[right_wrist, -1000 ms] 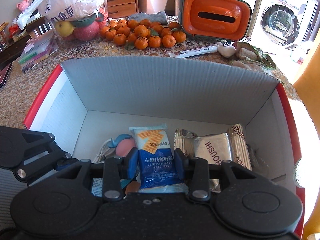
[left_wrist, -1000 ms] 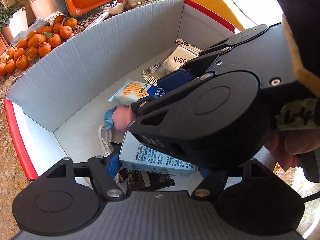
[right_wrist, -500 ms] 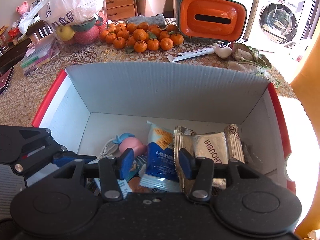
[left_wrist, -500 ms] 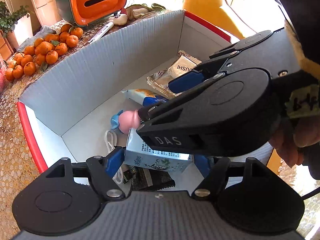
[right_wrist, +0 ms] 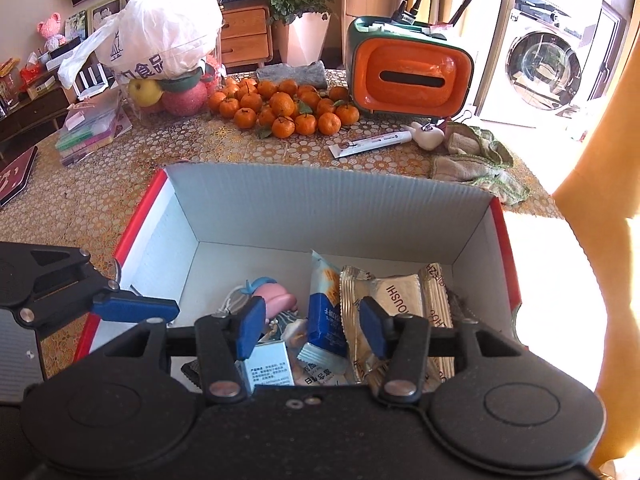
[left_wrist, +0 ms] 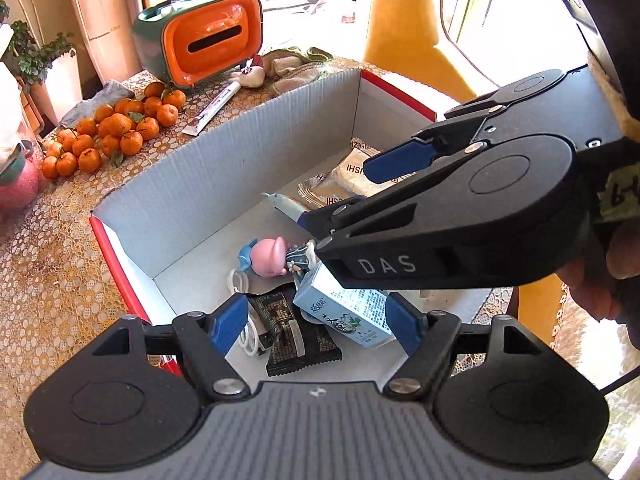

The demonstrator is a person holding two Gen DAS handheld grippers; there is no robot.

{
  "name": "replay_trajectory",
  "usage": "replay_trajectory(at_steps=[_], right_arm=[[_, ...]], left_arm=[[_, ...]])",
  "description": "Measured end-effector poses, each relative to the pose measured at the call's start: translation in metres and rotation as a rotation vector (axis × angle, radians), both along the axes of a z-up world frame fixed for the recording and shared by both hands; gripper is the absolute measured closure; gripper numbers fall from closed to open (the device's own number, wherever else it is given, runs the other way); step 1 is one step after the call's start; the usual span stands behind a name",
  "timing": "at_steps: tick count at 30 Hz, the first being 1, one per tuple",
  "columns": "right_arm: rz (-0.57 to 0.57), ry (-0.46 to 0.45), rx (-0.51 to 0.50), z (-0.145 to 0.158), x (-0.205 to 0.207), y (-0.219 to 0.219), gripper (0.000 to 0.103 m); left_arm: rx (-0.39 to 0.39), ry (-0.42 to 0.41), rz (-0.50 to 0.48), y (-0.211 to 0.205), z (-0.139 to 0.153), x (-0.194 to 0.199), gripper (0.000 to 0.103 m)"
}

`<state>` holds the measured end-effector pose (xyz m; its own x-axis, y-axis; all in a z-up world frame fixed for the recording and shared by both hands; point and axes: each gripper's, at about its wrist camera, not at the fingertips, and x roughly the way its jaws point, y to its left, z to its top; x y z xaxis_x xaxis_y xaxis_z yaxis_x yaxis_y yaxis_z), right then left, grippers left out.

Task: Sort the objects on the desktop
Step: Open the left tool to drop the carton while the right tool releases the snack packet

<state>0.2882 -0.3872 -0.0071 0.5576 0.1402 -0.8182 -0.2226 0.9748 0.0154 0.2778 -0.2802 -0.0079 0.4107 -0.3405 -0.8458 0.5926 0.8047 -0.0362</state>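
Both my tools now hang above the box [right_wrist: 328,200] rather than down inside it. A second ago my right gripper [right_wrist: 312,330] had its blue pads closed on the blue biscuit packet [right_wrist: 326,312]; now its jaws stand wide apart with nothing between them, and the packet leans on its edge in the middle of the box floor. My left gripper [left_wrist: 316,322] is likewise spread wide and empty, the milk carton [left_wrist: 344,308] that sat between its pads half a second ago lying loose below it. I judge both drops done, so each tool is free for the next piece off the table [right_wrist: 120,184].

The box, white inside with a red rim, holds the sorted lot. Largest are the beige foil sachets [right_wrist: 400,292] against the right wall, touching the biscuit packet. The milk carton lies near the front, partly over a black wrapper [left_wrist: 296,332]. Behind them rests the small pink-headed figurine [left_wrist: 270,254], and beside it a coiled white cable [left_wrist: 248,336].

Outside, on the table: an orange tissue holder [right_wrist: 408,76], a heap of mandarins [right_wrist: 280,108], a crumpled cloth [right_wrist: 476,160] and a white tube [right_wrist: 370,142], which I take as likely next picks.
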Motion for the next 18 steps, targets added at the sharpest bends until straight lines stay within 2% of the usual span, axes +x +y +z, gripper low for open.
replay_trajectory(at_steps=[8, 18], right_arm=[[0.006, -0.045, -0.008, 0.024, -0.025, 0.0, 0.05], [0.007, -0.085, 0.013, 0.038, -0.06, -0.013, 0.048]], left_arm=[[-0.01, -0.045, 0.014, 0.008, 0.023, -0.022, 0.028], [-0.042, -0.076, 0.054, 0.024, 0.039, -0.046, 0.026]])
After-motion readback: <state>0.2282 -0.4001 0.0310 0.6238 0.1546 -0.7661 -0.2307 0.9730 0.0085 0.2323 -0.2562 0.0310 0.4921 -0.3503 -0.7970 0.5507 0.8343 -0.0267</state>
